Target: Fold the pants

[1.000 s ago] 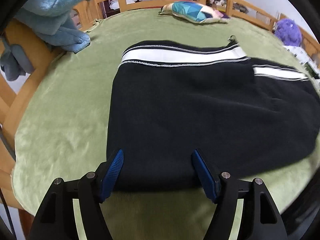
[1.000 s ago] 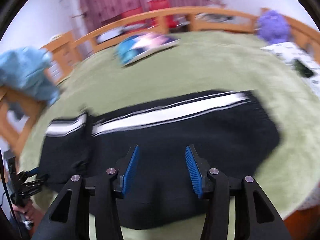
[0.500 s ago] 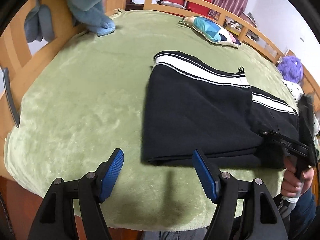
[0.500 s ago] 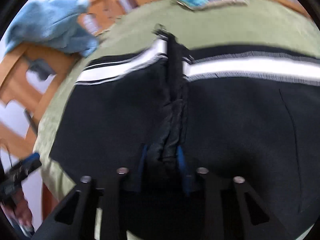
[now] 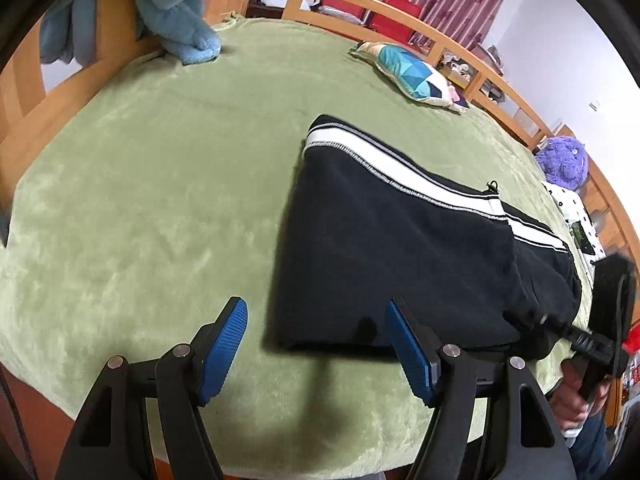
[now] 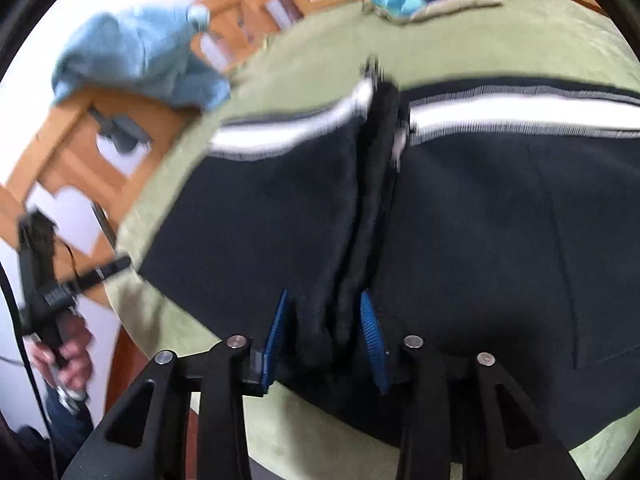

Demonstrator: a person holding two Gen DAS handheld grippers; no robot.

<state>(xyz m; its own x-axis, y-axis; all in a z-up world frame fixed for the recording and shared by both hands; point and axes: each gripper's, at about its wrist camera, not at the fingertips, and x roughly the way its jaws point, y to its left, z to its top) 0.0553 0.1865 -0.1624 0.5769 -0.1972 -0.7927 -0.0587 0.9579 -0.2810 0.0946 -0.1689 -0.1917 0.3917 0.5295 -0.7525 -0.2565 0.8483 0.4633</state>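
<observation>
A green bed [image 5: 152, 208] carries black pants [image 5: 400, 256], folded along its near edge. The left gripper [image 5: 316, 344] hangs spread and empty over that edge. The right gripper [image 6: 324, 340] is opening around a bunched fold of pants.

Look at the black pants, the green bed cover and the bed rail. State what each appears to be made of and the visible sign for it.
Black pants: seemingly a soft knit or fleece, matte with a fuzzy nap; woven-looking white side stripe.
Green bed cover: likely plush or velour; its pile shows light and dark brushed patches with a slight sheen.
Bed rail: apparently wood, an orange-tan, smooth, lightly glossy finish.
</observation>
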